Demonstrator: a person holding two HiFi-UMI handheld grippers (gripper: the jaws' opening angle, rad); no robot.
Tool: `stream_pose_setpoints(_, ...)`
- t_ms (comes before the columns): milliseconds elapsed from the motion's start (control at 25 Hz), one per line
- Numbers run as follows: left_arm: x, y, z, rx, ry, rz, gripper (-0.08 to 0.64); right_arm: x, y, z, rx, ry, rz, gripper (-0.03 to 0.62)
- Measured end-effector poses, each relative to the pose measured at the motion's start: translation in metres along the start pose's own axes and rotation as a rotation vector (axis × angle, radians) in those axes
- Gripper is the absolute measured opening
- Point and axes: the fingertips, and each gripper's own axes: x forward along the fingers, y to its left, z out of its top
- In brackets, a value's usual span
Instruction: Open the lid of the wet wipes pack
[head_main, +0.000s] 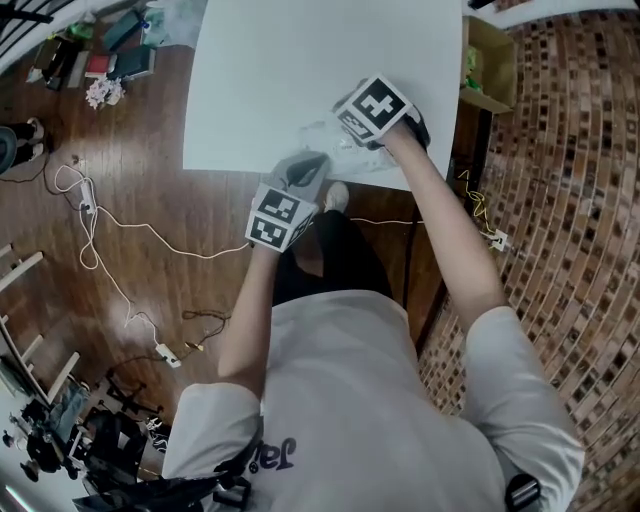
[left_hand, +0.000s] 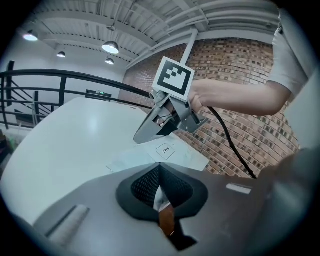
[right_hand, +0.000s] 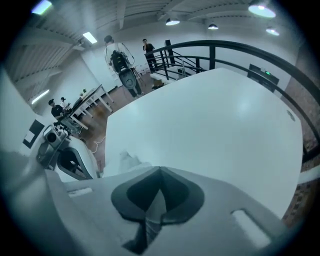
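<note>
The wet wipes pack (left_hand: 150, 159) lies flat on the white table (head_main: 300, 70) near its front edge; it is pale and crinkly with a square flap printed OPEN (left_hand: 166, 149). In the head view the pack (head_main: 345, 150) sits between both grippers. My left gripper (left_hand: 159, 167) is shut, its tips at the pack's near edge and seemingly pinching it. My right gripper (left_hand: 138, 138) hangs tilted steeply down just above the pack's far side, jaws shut with nothing between them. Its marker cube (head_main: 372, 108) hides its tips in the head view.
The table's front edge (head_main: 250, 172) runs just under my left gripper (head_main: 312, 165). An open cardboard box (head_main: 490, 60) stands right of the table. Cables and a power strip (head_main: 165, 353) lie on the wooden floor. A black railing (right_hand: 240, 50) lies beyond the table.
</note>
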Motion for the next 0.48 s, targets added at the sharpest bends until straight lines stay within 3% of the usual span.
stream_pose_setpoints(160, -0.001, 0.002, 0.000, -0.005, 0.005, 0.010, 0.012, -0.001, -0.001, 0.004, -0.002, 0.003, -0.012, -0.008)
stream_pose_setpoints(360, -0.008, -0.001, 0.002, 0.010, 0.027, -0.027, 0.014, -0.044, -0.008, 0.027, 0.116, -0.182, -0.120, -0.008)
stream_pose_setpoints(480, -0.029, -0.005, 0.020, 0.030, -0.018, -0.035, 0.014, -0.082, 0.005, 0.036, 0.175, -0.286, -0.161, -0.008)
